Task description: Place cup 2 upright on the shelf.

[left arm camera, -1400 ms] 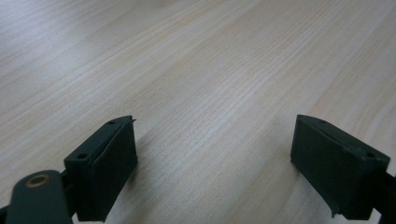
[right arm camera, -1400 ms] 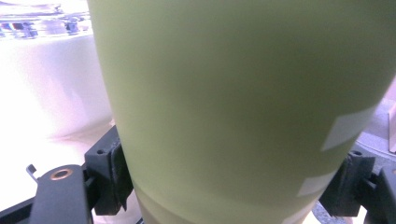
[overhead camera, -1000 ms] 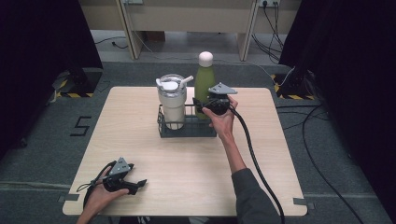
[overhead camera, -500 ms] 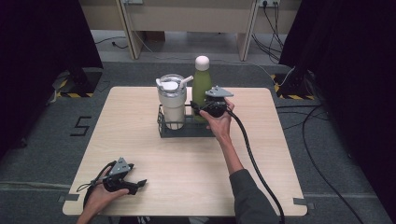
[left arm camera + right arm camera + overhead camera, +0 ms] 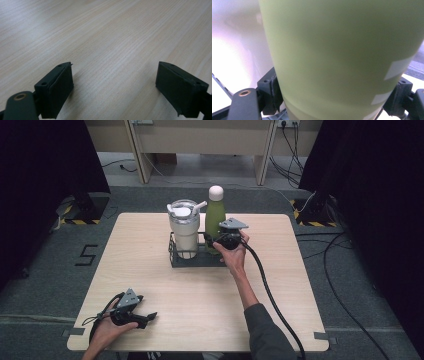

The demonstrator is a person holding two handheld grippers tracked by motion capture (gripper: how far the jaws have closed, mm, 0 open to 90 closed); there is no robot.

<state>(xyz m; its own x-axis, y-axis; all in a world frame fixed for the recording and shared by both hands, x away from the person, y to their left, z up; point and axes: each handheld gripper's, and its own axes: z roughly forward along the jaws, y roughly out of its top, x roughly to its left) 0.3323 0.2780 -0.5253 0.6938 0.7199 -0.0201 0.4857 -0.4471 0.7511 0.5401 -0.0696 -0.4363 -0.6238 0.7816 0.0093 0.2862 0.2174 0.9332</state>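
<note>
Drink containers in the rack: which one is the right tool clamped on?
The green bottle with the pale cap, held by the right tool; the white tumbler beside it stands untouched.

A lab or recording studio is showing here. Black curtains [image 5: 370,195] are hanging beyond the right gripper [image 5: 227,239], cables [image 5: 345,270] are trailing over grey carpet, and hazard tape [image 5: 75,221] is marking the floor far behind the left gripper [image 5: 131,312].

Right gripper [image 5: 216,240] clamped at arm's reach; left gripper [image 5: 150,316] rests low, jaws apart.

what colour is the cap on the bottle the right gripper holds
Pale pink-white, on the green bottle; the cap shows best in the high view.
</note>
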